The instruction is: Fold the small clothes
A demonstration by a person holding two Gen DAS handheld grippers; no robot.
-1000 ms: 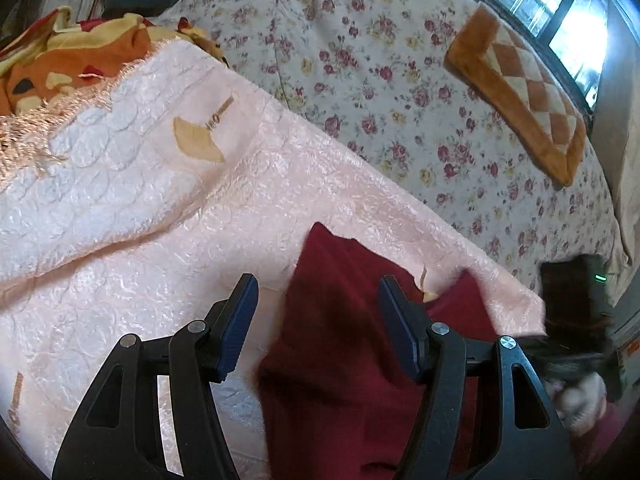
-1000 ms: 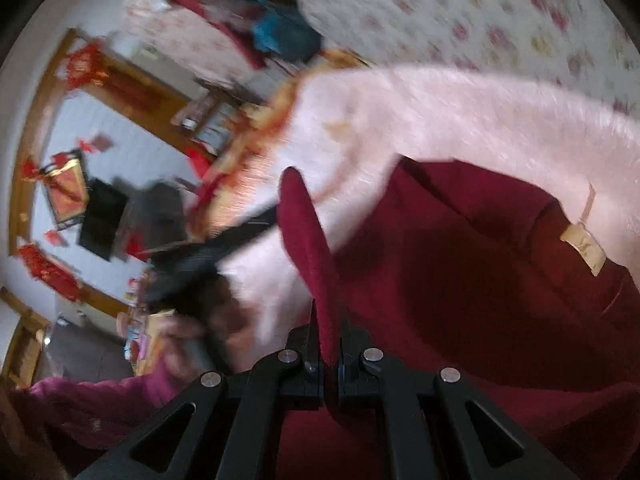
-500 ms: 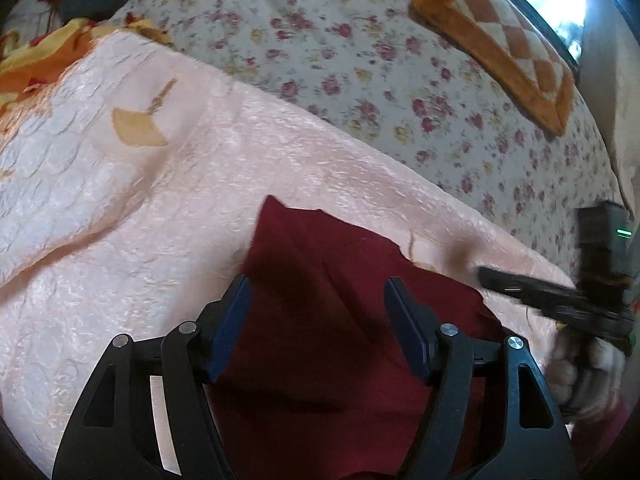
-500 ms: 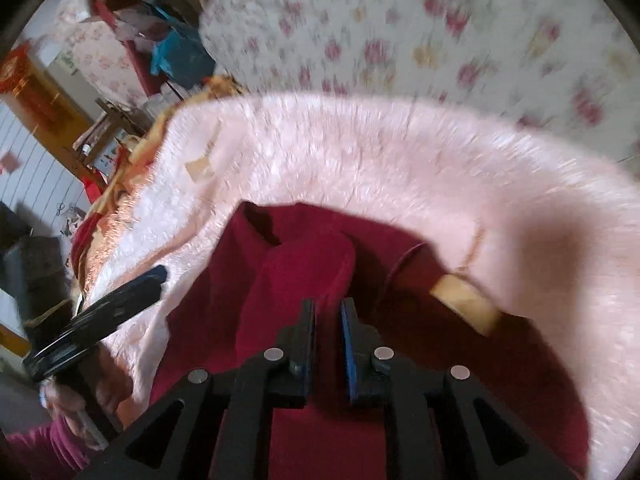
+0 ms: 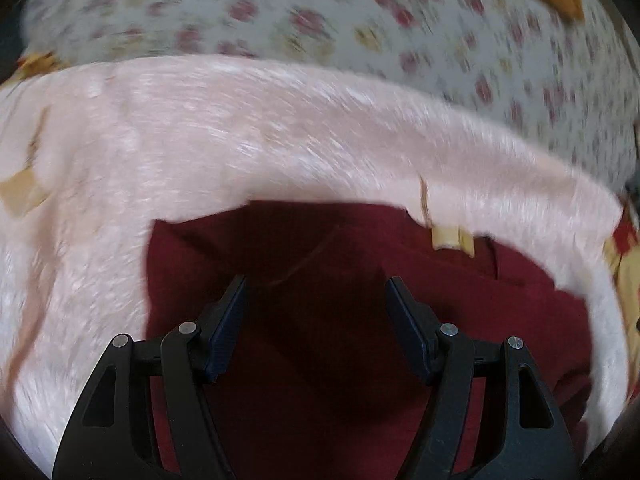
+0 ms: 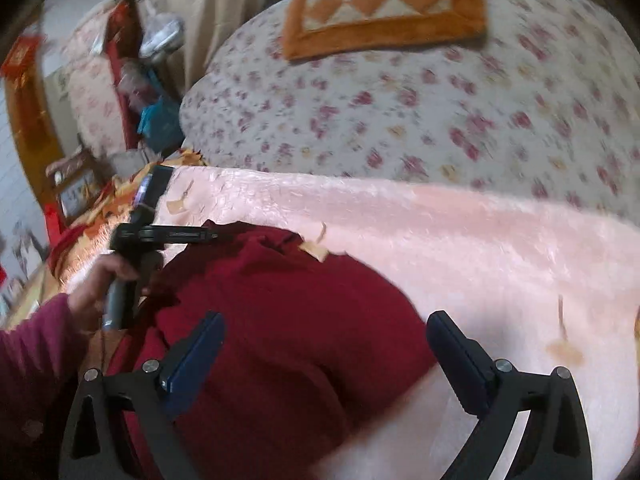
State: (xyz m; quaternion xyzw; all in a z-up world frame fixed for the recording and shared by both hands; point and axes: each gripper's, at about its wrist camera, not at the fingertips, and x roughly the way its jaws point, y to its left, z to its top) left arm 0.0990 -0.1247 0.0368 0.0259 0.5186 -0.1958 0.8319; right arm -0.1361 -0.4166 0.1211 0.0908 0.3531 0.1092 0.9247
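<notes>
Fingers of the left gripper (image 5: 314,308) stand wide apart, holding nothing, above the dark red knit garment (image 5: 360,320) lying on the pale pink textured blanket (image 5: 280,128), probably placed to press or seek an edge. From the right wrist, the right gripper (image 6: 324,352) gapes equally wide and empty over the garment, whose long axis seems to run left-right.
</notes>
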